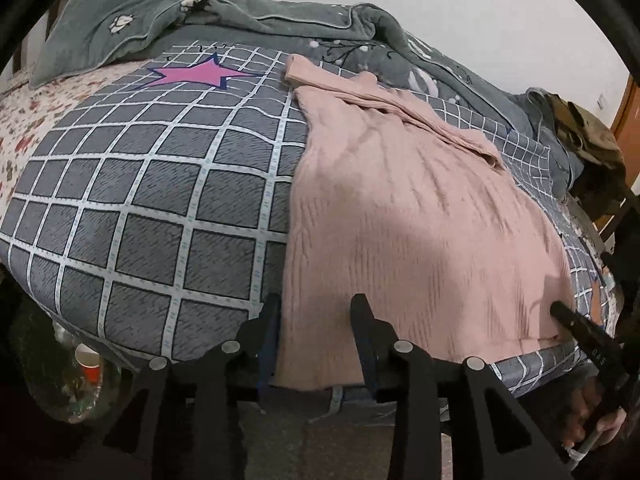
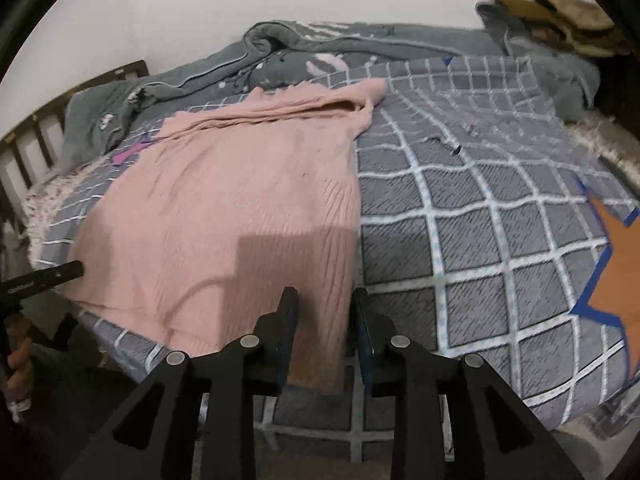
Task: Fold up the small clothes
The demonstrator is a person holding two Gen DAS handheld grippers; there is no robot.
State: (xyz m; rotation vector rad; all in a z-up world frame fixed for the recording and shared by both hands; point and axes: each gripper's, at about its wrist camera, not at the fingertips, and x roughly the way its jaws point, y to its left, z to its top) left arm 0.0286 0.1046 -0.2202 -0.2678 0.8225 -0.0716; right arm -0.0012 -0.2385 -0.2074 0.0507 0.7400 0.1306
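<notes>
Lying flat on the grey quilt with a white grid pattern [image 1: 152, 184], the pale pink ribbed knit sweater [image 1: 400, 216] ran lengthwise away from the near edge of the bed, its hem toward the cameras and its sleeves gathered in a loose bundle across the far end. The left gripper [image 1: 316, 320] stood at the near left corner of the hem, and the right gripper [image 2: 326, 312] at the near right corner. Each pair of jaws was parted, with the hem edge lying between the fingers but not visibly pinched, so neither gripper was judged to be holding the fabric. The right gripper also showed at the edge of the left wrist view, resting at the garment's far corner.

The knit appeared soft, light and limp: it would probably drape and sag wherever unsupported, and the ribbing would likely stretch if pulled from a single point. Its surface looked matte and unlikely to slip between the pads. The two hem corners seemed the best places to take hold, gripped together so that the lower edge lifts evenly. The bunched sleeves might drag or unfold as the cloth is carried over. A crumpled grey-green fleece blanket [image 1: 224, 20] lay beyond, clear of the garment.
</notes>
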